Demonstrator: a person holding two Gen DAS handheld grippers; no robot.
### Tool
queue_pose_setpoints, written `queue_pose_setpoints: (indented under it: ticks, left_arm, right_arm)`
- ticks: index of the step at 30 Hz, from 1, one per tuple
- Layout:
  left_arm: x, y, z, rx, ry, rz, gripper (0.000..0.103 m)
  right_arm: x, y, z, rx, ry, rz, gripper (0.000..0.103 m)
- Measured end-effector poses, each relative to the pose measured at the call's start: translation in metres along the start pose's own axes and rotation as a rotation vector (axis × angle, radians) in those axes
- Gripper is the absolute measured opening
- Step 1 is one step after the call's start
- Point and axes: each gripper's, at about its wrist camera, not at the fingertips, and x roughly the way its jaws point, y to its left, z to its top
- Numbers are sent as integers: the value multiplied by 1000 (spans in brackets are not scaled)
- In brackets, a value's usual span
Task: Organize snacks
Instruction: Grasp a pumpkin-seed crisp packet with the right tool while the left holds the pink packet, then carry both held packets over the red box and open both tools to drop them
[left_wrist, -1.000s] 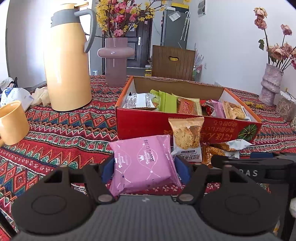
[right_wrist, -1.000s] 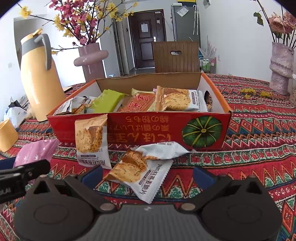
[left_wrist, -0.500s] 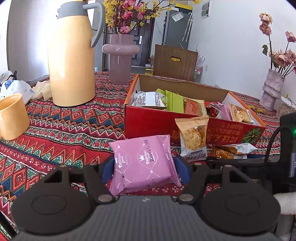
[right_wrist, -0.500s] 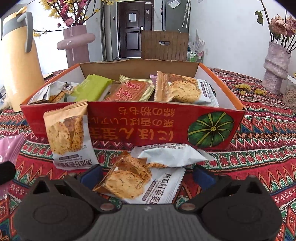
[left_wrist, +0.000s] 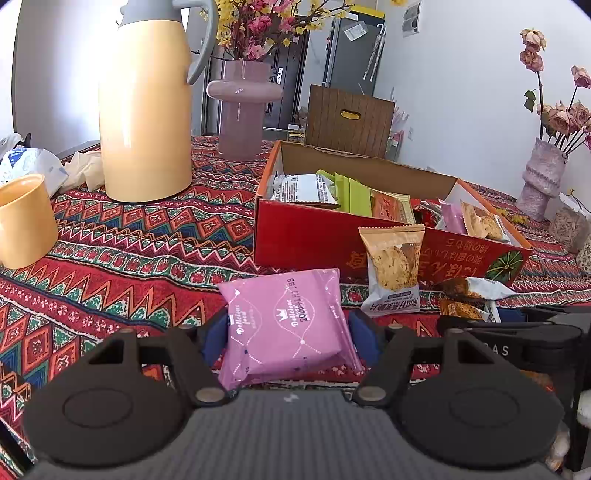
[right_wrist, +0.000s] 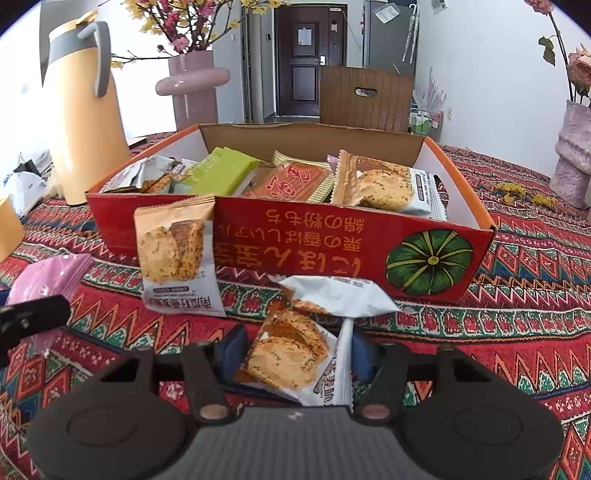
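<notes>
A pink packet (left_wrist: 286, 334) is clamped in the left gripper (left_wrist: 288, 332), and a biscuit packet (right_wrist: 295, 354) in the right gripper (right_wrist: 293, 349), both presumably bound for the red box (right_wrist: 295, 236) just ahead.

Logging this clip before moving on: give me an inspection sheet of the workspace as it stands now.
Surface: red patterned woven tablecloth.
Job's things: open red cardboard snack box part filled; orange biscuit packet leaning on its front.
Clutter: yellow thermos jug, yellow mug, mauve vase.
Grippers: left tool shut on pink snack packet; right tool around white-and-orange biscuit packet.
Cables: nothing seen.
Surroundings: dark door, wooden chair back.
</notes>
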Motion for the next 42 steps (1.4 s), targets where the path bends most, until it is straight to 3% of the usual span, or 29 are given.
queue_pose_setpoints:
  ticks: [6, 23, 42]
  left_arm:
    - [-6, 0, -1, 1, -11, -11, 70]
    - [-22, -20, 20, 43, -78, -6, 70]
    - [-6, -51, 90, 72, -191, 33, 70]
  right_arm:
    - [-25, 0, -16, -26, -45, 8, 43]
    - [-72, -23, -12, 11, -219, 40, 42]
    - [-49, -40, 71, 9, -377, 45, 42]
